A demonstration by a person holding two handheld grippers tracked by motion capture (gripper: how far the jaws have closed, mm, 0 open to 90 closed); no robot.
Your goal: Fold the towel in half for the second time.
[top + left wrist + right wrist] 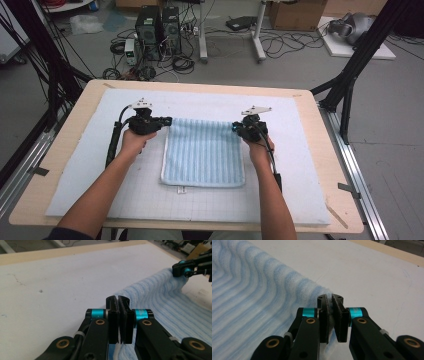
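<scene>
Ribbed blue towel [202, 155], far corners pinched in both grippers' clenched fingers [117, 306].

Pretty much nothing sticks up on the mat [300, 165]: from 3 round through 6 to 9 o'clock of the towel [204, 155] it's bare flat surface, and the strip at 12 o'clock out to the table [65, 150] edge is open too. The only stuff in the way is the two grippers themselves, left gripper [167, 120] pinched on the towel's 10 o'clock corner and right gripper [234, 127] on the 2 o'clock one, plus the forearms running in from 6 o'clock either side. Between them the far hem is lifted a bit, so that's a low ridge.
</scene>
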